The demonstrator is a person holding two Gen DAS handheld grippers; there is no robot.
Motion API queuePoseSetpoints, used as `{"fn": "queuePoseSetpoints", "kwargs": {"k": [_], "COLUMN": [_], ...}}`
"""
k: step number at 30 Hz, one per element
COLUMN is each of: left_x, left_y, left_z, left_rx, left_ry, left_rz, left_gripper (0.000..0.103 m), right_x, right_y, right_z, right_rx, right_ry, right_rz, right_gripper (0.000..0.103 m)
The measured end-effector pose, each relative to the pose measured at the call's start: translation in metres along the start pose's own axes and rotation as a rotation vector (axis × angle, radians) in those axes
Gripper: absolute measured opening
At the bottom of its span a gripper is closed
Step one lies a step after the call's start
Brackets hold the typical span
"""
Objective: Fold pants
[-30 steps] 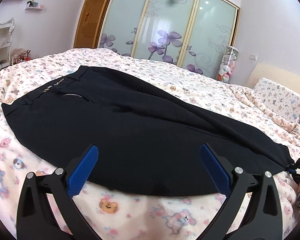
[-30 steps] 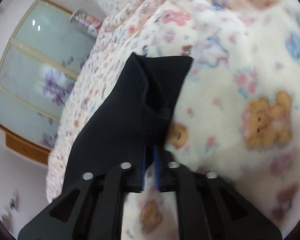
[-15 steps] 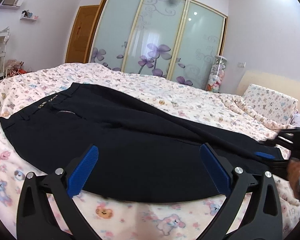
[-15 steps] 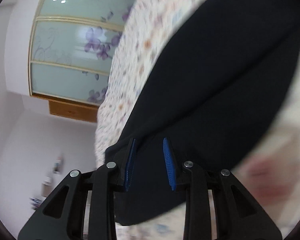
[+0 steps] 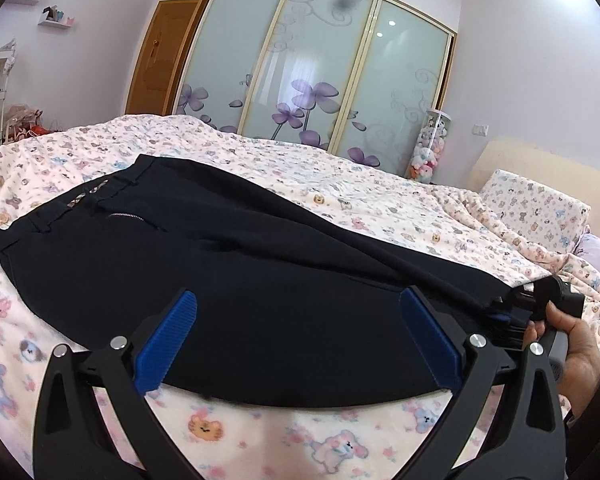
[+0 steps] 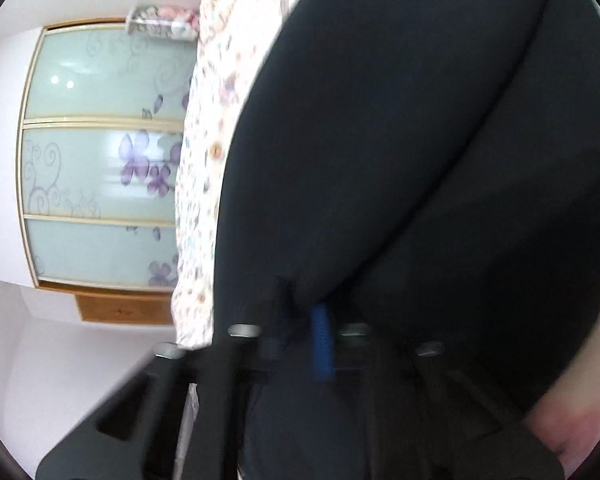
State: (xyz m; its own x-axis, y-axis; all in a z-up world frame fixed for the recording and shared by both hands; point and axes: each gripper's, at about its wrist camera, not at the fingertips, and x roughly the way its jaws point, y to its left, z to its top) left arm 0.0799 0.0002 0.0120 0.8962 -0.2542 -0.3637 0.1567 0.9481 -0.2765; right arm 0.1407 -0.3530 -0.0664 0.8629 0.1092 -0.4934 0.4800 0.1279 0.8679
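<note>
Now the black pants (image 5: 228,280) lie flat across the bed (image 5: 360,200), hem end pinched tight by the right hand-held gripper (image 6: 300,332). The left hand-held gripper (image 5: 296,336) hovers wide open, holding nothing. Risk: that thin pinch slips, and the leg drops crooked.

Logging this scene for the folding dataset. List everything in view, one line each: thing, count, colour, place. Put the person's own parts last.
Black fabric pants: one, black, spread flat on the bed, waistband at left.
Teddy-print fleece blanket: one, cream-pink, covering the bed.
Teddy-print pillow: one, cream, far right by the headboard.
Frosted glass wardrobe doors: three panels, pale green with purple flowers, back wall.
Wooden door: one, brown, left of the wardrobe.
Clear tube of plush toys: one, mixed colours, right of the wardrobe.
Left gripper: one, black with blue pads, open above the pants' near edge.
Right gripper: one, black with blue pads, shut on the pants' leg end.
Right hand: one, holding the right gripper.
</note>
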Motion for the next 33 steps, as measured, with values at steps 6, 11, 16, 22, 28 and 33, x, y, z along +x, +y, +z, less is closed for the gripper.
{"fn": "queuePoseSetpoints", "kwargs": {"k": [6,11,16,22,28,33], "left_x": [-0.012,0.046,0.182,0.297,0.339,0.302], "left_y": [0.024,0.049,0.083,0.112,0.139,0.153], "left_z": [0.032,0.105,0.168,0.164,0.148,0.147], "left_rx": [-0.044,-0.095,-0.312,-0.434,-0.508,-0.621], "left_ry": [-0.031,0.084,0.338,0.477,0.474,0.364], "left_rz": [-0.020,-0.011,0.050,0.290,0.398,0.276], "left_gripper": [0.101,0.101,0.101,0.100,0.046,0.007], "right_x": [-0.009,-0.008,-0.008,-0.012,-0.006,-0.005], "right_y": [0.000,0.001,0.001,-0.001,-0.002,0.004], "right_z": [0.001,0.001,-0.005,-0.011,-0.007,-0.008], "right_rx": [-0.138,-0.224,-0.248,-0.312,-0.325,-0.363], "right_ry": [0.046,0.072,0.102,0.104,0.140,0.128], "right_rz": [0.032,0.035,0.003,-0.042,-0.034,-0.038], "right_gripper": [0.004,0.004,0.004,0.004,0.004,0.004]}}
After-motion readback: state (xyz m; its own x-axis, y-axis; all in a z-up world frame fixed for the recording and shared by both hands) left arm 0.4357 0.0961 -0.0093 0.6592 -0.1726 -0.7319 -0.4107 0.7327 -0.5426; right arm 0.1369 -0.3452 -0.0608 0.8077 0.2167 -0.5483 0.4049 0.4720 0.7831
